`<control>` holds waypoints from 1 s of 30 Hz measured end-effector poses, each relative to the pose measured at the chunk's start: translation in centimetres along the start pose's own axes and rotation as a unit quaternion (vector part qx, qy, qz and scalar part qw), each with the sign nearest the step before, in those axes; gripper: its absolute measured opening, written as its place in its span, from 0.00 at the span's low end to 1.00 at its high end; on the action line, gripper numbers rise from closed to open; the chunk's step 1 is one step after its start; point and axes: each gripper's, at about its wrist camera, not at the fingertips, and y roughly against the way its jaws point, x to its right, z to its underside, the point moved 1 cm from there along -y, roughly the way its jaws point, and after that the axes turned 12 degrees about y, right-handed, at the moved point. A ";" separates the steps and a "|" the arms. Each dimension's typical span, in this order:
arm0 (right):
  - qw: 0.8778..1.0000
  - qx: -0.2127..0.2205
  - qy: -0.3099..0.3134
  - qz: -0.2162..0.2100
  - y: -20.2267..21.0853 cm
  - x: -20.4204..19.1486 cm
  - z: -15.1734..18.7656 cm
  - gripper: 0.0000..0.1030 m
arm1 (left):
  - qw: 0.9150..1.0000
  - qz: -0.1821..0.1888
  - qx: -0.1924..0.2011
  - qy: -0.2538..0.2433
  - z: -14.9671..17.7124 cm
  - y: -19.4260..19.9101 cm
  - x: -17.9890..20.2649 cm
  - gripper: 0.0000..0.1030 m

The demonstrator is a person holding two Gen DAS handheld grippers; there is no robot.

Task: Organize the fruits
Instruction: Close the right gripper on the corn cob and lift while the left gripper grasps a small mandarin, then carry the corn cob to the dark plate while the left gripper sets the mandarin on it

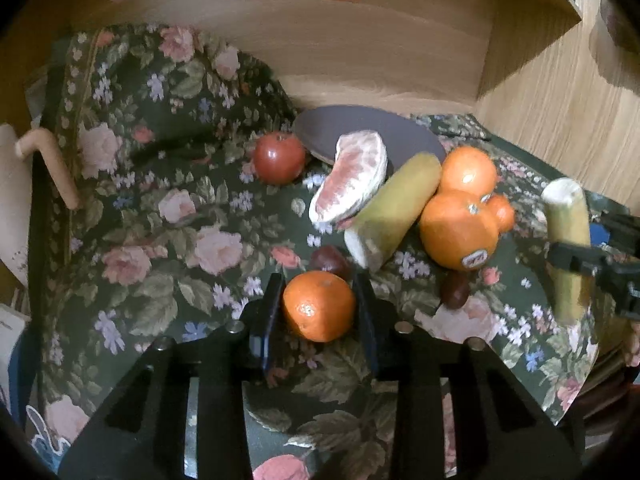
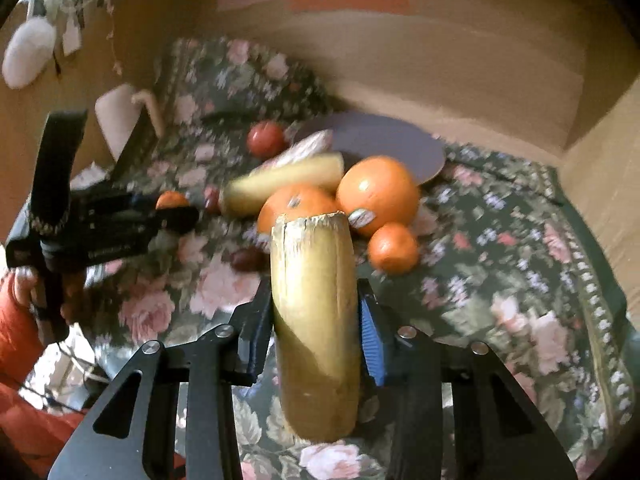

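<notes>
Filling the lower centre of the right wrist view, a cut yellow-green stalk piece (image 2: 314,320) is being clamped upright in the right tool (image 2: 316,320), apparently for sorting. Lower centre in the left view, the left tool (image 1: 319,306) is gripping a small orange (image 1: 319,306) above the floral-clothed counter (image 1: 160,240).

Floral cloth (image 1: 168,216), apple (image 1: 279,157), oranges (image 1: 459,230), grey plate (image 1: 360,124)

Lying open left of the left tongs (image 1: 318,306): bare floral cloth (image 1: 160,240). Crowding ahead and right: grape (image 1: 330,260), cut cane piece (image 1: 394,210), oranges (image 1: 460,232). Blocking beyond those: dark plate (image 1: 400,130), wooden wall (image 1: 360,60).
</notes>
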 end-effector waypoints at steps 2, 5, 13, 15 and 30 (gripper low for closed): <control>1.000 0.013 -0.007 0.010 0.5 0.7 -0.5 0.35 | 1.000 0.001 0.014 -0.005 -0.6 0.6 0.3 0.33; 0.999 0.035 -0.014 0.025 1.4 1.6 -1.6 0.35 | 0.999 0.006 0.031 -0.008 -1.7 1.5 0.6 0.33; 0.994 0.095 -0.012 0.060 3.7 3.4 -5.0 0.35 | 0.997 0.020 0.076 -0.020 -5.2 3.3 1.8 0.33; 0.992 0.108 -0.009 0.068 4.1 3.6 -5.9 0.35 | 0.996 0.024 0.085 -0.025 -6.0 3.5 2.3 0.33; 0.990 0.115 -0.009 0.080 0.6 6.9 -11.0 0.35 | 0.993 0.048 0.101 -0.035 -12.2 1.1 4.4 0.33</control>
